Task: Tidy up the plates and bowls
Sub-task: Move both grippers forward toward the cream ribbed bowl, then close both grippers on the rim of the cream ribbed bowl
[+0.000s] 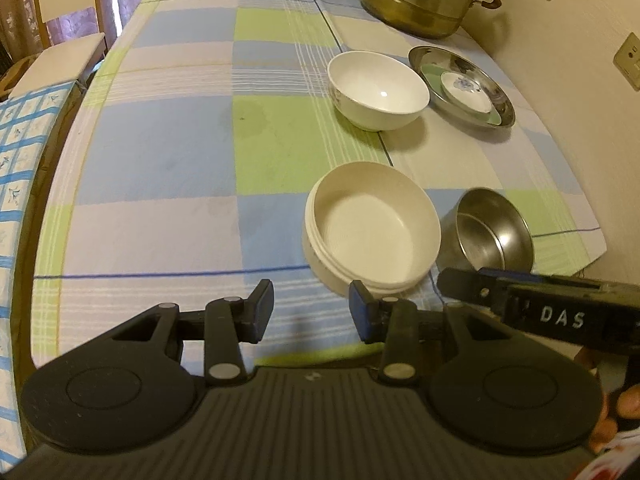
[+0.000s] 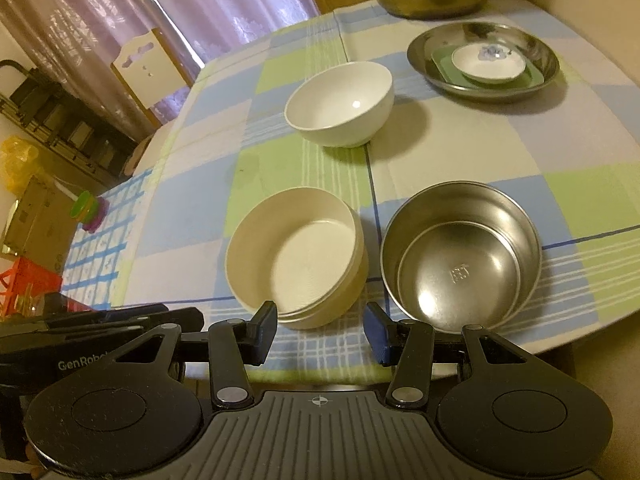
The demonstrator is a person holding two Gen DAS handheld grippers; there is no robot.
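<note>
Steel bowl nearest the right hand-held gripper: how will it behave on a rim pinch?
The steel bowl looks thin-walled, so probably light and stiff. Its polished, reflective wall may slip between the pads. The flat base suggests it slides on the tablecloth rather than tipping.

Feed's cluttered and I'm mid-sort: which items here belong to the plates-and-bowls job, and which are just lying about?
Job:
cream bowl
steel bowl
white bowl
steel plate, holding a green plate and a small saucer

Lying about:
steamer pot
chair
toy
yellow bag
</note>
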